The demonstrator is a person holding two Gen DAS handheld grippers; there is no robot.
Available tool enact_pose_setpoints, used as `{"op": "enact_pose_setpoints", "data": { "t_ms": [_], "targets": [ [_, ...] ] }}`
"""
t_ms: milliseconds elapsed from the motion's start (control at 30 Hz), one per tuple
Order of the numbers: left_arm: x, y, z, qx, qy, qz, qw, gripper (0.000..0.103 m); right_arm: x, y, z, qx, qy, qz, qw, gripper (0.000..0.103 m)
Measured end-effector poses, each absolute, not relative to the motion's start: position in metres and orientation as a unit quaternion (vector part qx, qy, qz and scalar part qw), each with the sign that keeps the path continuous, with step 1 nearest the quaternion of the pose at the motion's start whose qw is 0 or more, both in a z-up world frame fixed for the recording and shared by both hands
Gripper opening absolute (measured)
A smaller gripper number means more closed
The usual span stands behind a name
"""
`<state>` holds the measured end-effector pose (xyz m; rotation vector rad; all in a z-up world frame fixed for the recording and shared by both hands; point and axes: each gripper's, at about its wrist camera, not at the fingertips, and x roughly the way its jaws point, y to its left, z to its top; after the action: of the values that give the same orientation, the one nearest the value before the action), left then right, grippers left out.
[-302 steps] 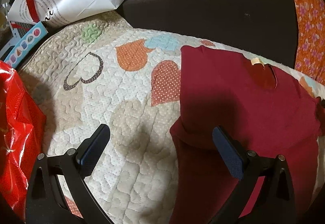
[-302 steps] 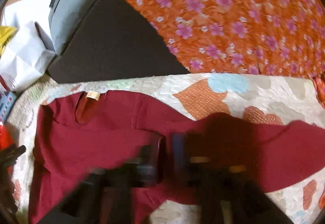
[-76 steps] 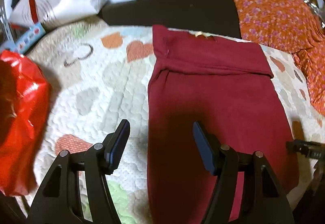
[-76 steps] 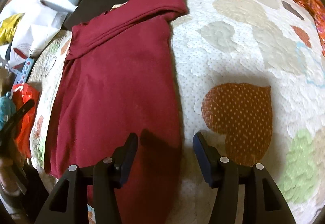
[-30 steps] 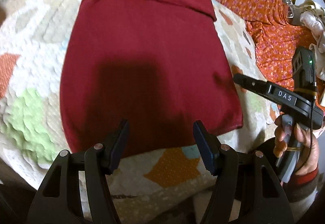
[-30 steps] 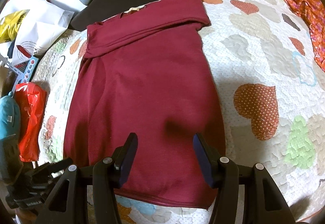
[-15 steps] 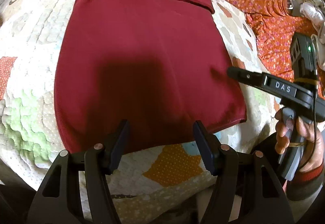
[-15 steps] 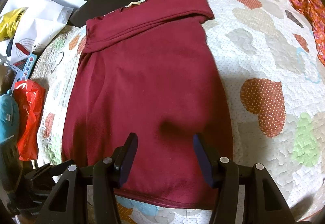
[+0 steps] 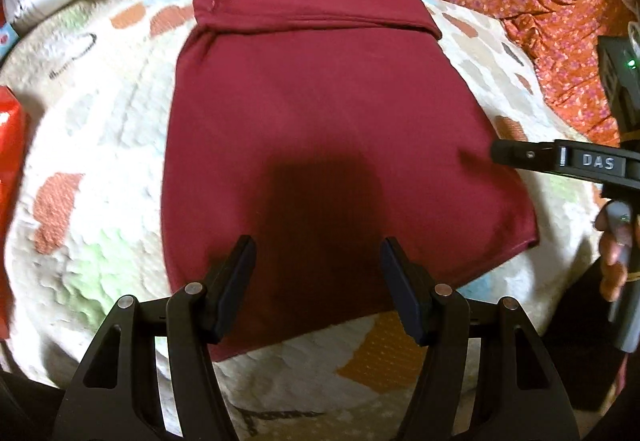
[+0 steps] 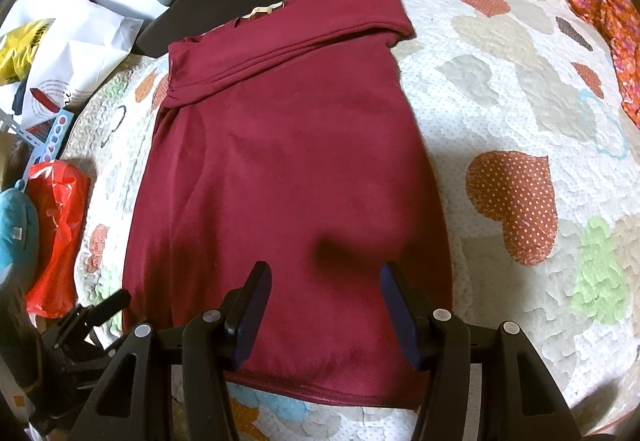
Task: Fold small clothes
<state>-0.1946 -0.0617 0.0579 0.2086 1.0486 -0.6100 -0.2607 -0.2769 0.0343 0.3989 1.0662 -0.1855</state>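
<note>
My left gripper (image 9: 316, 261) and right gripper (image 10: 324, 289) both spread, empty, over shirt (image 9: 320, 113) near hem; quilt (image 10: 520, 113) bare rightward; collar mostly tucked under.

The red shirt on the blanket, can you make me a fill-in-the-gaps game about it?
1. The dark red shirt lies on a quilt patterned with ____ shapes.
2. Both the left gripper and the right gripper have their jaws ____.
3. The shiny bag left of the shirt is ____ in colour.
4. The sleeves are folded across the ____ end of the shirt.

Missing words: heart; open; red; collar
</note>
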Motion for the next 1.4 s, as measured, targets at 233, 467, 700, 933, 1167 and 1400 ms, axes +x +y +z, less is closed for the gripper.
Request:
{"op": "enact_pose_setpoints", "data": {
  "t_ms": [233, 467, 700, 933, 1167, 1400],
  "targets": [
    [-0.197, -0.064, 0.053, 0.122, 0.474, -0.265, 0.830, 0.064, -0.271, -0.277, 0.042, 0.195, 0.493, -0.081, 0.844, 0.055],
    [-0.206, -0.070, 0.049, 0.123, 0.489, -0.284, 0.816, 0.064, -0.279, -0.278, 0.044, 0.199, 0.491, -0.084, 0.844, 0.055],
    [-0.229, -0.084, 0.037, 0.139, 0.513, -0.331, 0.779, 0.064, -0.282, -0.279, 0.042, 0.203, 0.492, -0.091, 0.842, 0.055],
    [-0.250, -0.097, 0.032, 0.167, 0.510, -0.357, 0.765, 0.064, -0.278, -0.279, 0.036, 0.201, 0.499, -0.090, 0.838, 0.055],
    [-0.276, -0.112, 0.023, 0.213, 0.501, -0.385, 0.745, 0.064, -0.270, -0.276, 0.026, 0.199, 0.510, -0.091, 0.832, 0.055],
    [-0.293, -0.119, 0.021, 0.235, 0.490, -0.403, 0.736, 0.064, -0.266, -0.275, 0.019, 0.199, 0.517, -0.090, 0.827, 0.055]
  ]
}}
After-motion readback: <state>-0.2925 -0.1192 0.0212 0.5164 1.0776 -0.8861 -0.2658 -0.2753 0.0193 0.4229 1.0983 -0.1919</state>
